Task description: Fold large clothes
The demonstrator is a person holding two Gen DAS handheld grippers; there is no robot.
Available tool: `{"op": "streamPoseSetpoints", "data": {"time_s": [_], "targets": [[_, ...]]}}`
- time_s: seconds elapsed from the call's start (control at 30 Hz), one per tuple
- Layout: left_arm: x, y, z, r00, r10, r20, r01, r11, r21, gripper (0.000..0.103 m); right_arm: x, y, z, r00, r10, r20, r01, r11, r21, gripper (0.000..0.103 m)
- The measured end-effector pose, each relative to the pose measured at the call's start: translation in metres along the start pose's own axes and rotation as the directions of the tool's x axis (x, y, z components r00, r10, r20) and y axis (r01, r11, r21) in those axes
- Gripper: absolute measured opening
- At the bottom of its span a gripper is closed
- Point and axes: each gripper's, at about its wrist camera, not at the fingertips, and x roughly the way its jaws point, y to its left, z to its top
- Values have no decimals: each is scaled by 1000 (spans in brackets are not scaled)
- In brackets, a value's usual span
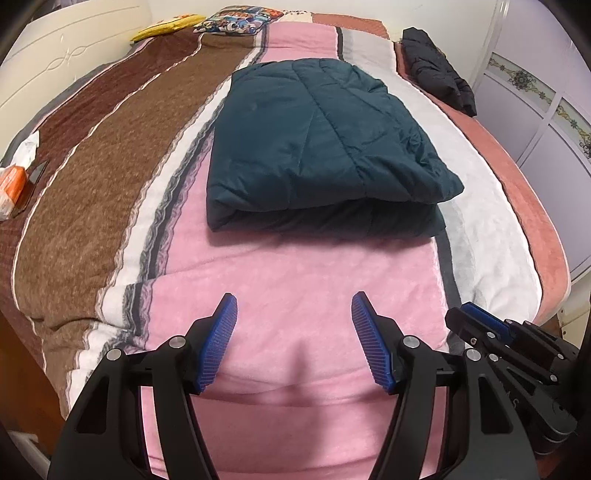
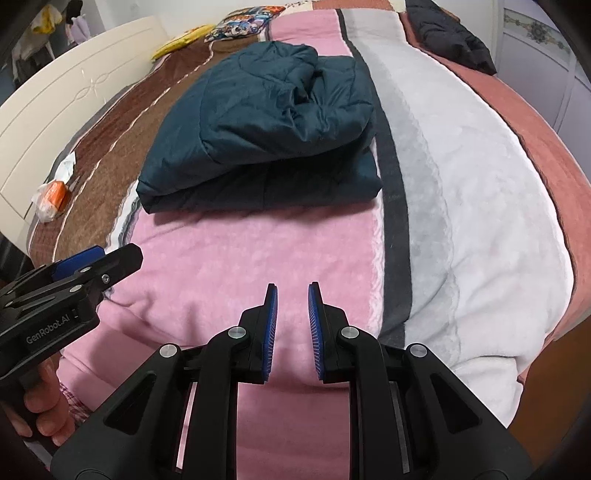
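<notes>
A dark teal padded jacket (image 1: 317, 147) lies folded into a thick rectangle on the pink stripe of the bed blanket (image 1: 295, 280); it also shows in the right wrist view (image 2: 266, 129). My left gripper (image 1: 293, 301) is open and empty, hovering over the blanket well short of the jacket's near edge. My right gripper (image 2: 291, 290) is open with a narrower gap and empty, also over the pink stripe short of the jacket. Each gripper shows at the edge of the other's view: the right one (image 1: 476, 317) and the left one (image 2: 110, 258).
A black garment (image 1: 436, 70) lies folded at the far right of the bed. An orange and white packet (image 1: 13, 184) lies on the left edge. Pillows (image 1: 232, 20) sit at the head. A white headboard (image 1: 44, 66) is at left, a wardrobe (image 1: 546, 122) at right.
</notes>
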Motion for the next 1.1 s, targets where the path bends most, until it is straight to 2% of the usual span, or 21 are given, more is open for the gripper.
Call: {"op": "streamPoseSetpoints", "data": {"time_s": [1.1], "targets": [[5, 4, -1, 1000, 0, -21, 0, 1000, -13, 63, 11, -2, 2, 998, -19, -53, 20, 1000, 1, 20]]}}
